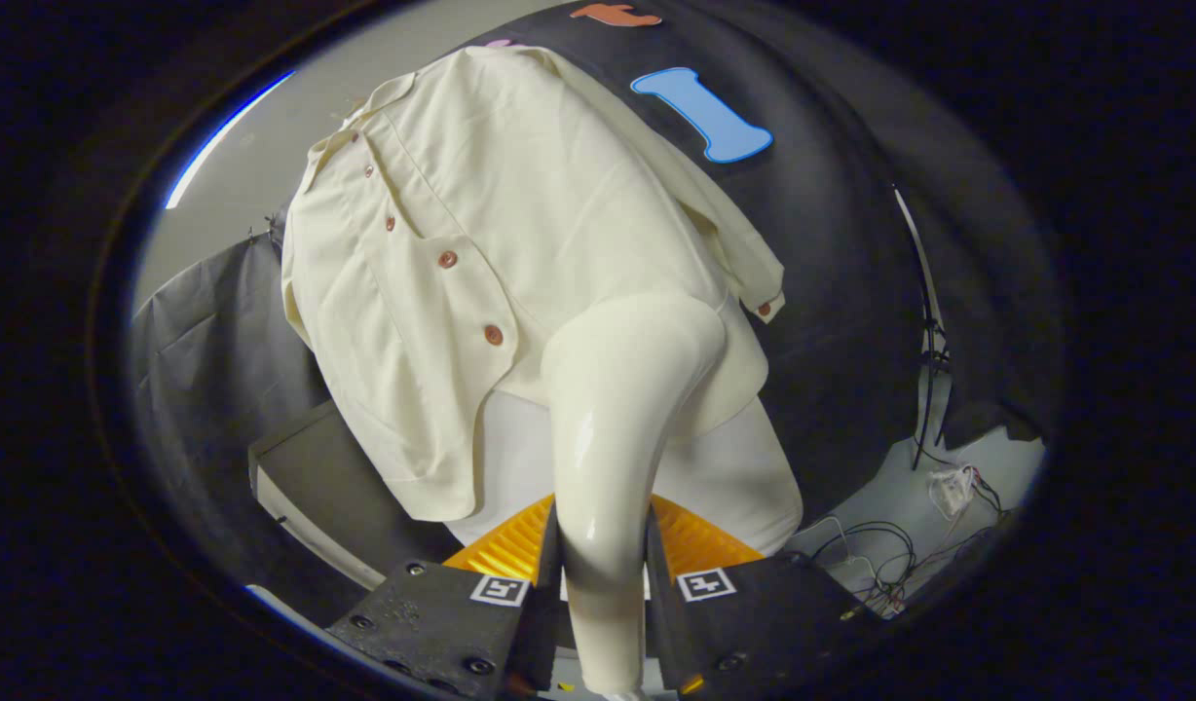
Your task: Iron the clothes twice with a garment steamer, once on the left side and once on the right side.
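The claw (603,594) is clenched on the garment steamer (617,428). Both fingers press against the steamer's handle, one on each side, and the handle fills the gap between them.

**Garment steamer.** One unit. It is glossy, cream-white and smooth. The handle rises from between the fingers as a tapered column, then widens into a rounded, angled head well ahead of the claw. A bright reflection runs along the handle. The head lies against the lower part of the shirt, to the side of the button placket.

**Shirt** (481,243). One garment, cream-coloured, of matte woven fabric. It hangs beyond the fingers, directly ahead of the claw, and appears tilted in this view. It has a collar at the far end and a front placket with brown buttons (447,259); five buttons can be counted on the placket. One sleeve (725,234) hangs along the side of the shirt, and its cuff carries one further brown button. The hem is curved and ends just ahead of the fingers.

**Support.** A white form (744,477) shows below the hem, behind the steamer handle.

**Claw markings.** Two square black-and-white markers (705,584), one on each finger body. Ribbed orange surfaces show just ahead of them.

**Surroundings.** A tangle of cables (890,565) lies on the light floor (988,467), off to one side of the claw. A dark box-like stand (316,467) sits on the opposite side.
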Action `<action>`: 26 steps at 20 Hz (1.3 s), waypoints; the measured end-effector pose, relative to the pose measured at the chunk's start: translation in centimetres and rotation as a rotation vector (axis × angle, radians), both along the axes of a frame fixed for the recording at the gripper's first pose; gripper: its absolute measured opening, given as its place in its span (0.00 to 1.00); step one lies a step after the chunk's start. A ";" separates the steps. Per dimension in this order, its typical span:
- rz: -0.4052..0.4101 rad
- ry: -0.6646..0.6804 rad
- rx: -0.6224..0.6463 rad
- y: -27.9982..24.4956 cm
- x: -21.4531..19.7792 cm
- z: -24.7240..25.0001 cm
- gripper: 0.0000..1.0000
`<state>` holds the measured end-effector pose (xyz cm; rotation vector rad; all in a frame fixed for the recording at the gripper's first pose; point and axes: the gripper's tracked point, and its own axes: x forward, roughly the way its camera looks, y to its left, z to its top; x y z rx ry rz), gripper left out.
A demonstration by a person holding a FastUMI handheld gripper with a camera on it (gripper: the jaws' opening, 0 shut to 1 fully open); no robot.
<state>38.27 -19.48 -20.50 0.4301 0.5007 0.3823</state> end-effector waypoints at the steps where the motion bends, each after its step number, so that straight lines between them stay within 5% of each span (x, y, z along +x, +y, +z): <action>1: -0.004 0.012 0.000 0.0 -0.2 -0.3 0.41; 12: -0.013 -0.069 0.021 2.4 -5.2 5.2 0.41; 26: 0.078 -0.320 -0.022 16.0 -16.5 20.7 0.40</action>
